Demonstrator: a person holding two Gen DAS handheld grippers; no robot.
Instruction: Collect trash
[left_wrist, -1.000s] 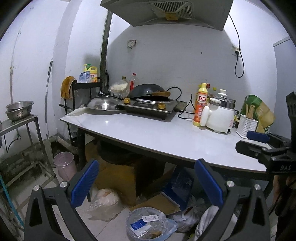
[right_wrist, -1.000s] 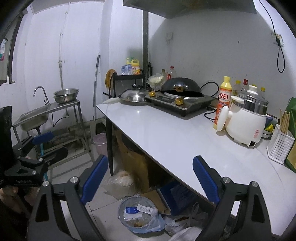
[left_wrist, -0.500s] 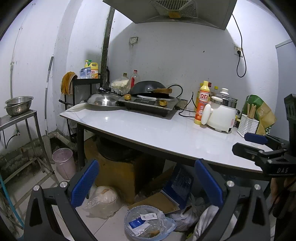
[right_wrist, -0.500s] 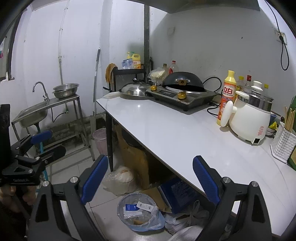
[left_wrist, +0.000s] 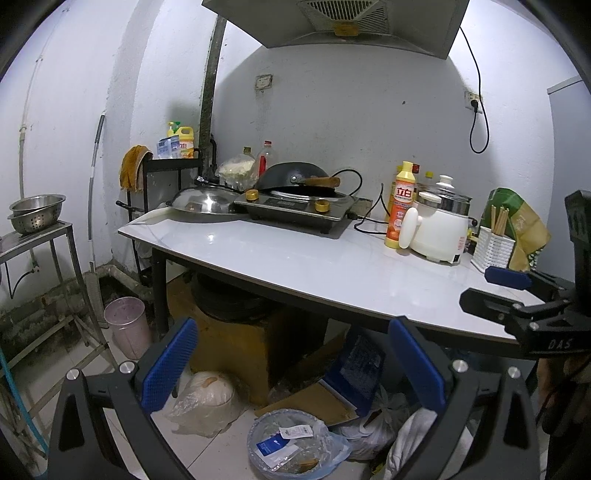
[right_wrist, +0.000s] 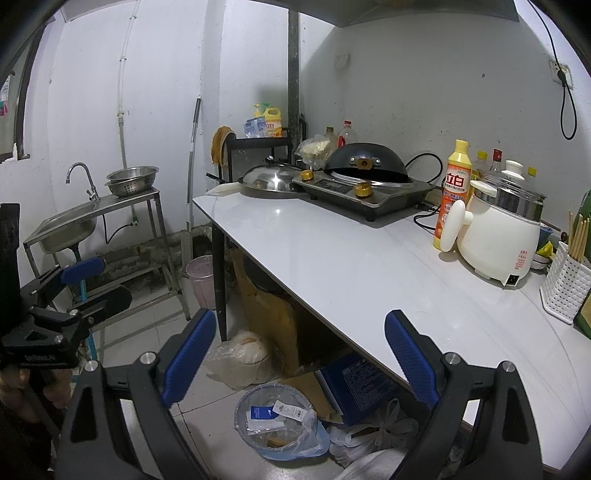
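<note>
Now both grippers hover above floor, jaws wide apart, nothing between pads. Left gripper (left_wrist: 295, 363) and right gripper (right_wrist: 301, 360) both point down-forward at lined trash bin (left_wrist: 286, 445) on floor, under table (left_wrist: 332, 269) edge. Bin lies just below and ahead of each gripper, roughly centred between fingers in both views. Bin mouth faces up; papers inside. Neither clearly nearer, by my reading. Plastic bag (left_wrist: 205, 400) sits left of bin, white sacks (right_wrist: 369, 432) right.

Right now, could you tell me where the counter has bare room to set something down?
The counter's front half is bare, from the stove and wok lid forward to the near edge. Crowded: the back right, with detergent bottle, rice cooker and chopstick basket.
</note>
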